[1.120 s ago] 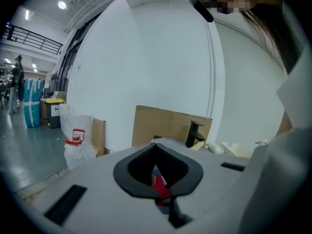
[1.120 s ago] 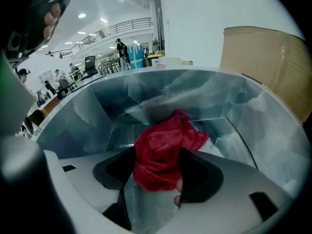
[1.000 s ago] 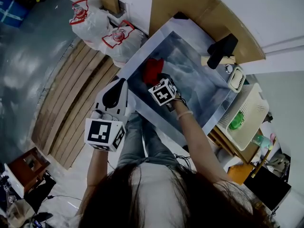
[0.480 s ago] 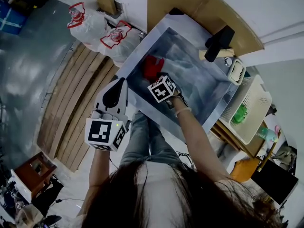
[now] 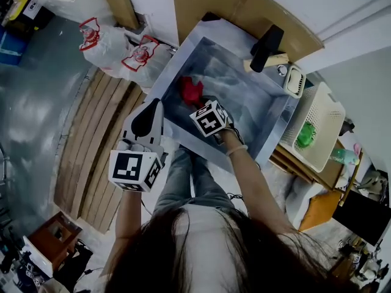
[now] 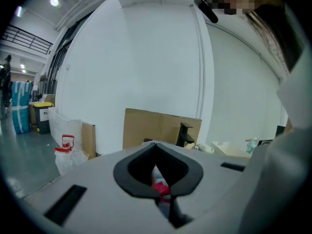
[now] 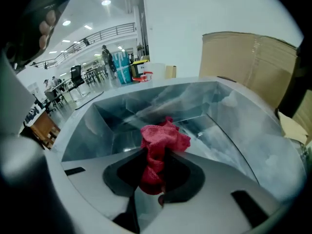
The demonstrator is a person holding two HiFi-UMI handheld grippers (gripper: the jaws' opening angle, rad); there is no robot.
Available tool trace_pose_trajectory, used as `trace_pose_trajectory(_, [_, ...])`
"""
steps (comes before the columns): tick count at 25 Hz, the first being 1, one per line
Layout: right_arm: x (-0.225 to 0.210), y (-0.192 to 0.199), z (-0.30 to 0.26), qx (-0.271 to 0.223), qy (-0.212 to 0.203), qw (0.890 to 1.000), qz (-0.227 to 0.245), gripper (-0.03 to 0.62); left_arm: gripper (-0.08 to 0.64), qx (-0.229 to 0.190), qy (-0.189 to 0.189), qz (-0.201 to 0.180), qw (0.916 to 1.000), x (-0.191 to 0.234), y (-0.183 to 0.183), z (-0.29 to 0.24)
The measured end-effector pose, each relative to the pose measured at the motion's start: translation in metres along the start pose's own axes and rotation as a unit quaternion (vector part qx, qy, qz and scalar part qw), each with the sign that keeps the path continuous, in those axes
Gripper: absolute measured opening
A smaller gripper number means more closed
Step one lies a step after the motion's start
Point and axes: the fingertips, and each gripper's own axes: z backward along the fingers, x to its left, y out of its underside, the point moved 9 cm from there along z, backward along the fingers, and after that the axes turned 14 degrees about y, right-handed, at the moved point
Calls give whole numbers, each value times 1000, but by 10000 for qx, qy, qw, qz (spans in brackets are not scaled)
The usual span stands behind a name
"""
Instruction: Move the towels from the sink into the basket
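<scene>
Red towel [image 7: 163,135] sat pinched where our right gripper [image 7: 152,186] had just closed, ready to lift from the sink [image 5: 256,102] — we held the left gripper [image 6: 162,195] shut, empty.

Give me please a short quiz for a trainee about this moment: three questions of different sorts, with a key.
1. True or false: the red towel already lies in the white basket.
2. What is between the jaws of the right gripper? A) the red towel B) a sponge C) nothing
3. What colour is the item inside the basket?
Key: 1 false; it is over the sink. 2 A; the jaws have just been closing and now pinch it. 3 green.
</scene>
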Motion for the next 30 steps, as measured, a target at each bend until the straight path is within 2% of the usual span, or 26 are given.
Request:
trace_pose_trajectory(16, [-22,-4,61,-470,538,9936,-874,101,8,46,884,-291,9957,-18,-26,-25])
trace_pose_trajectory(30, [-35,-8,111,-1005,1280,9755,-1482,99,8,76,1481,-349,9883,-23,-40,-41])
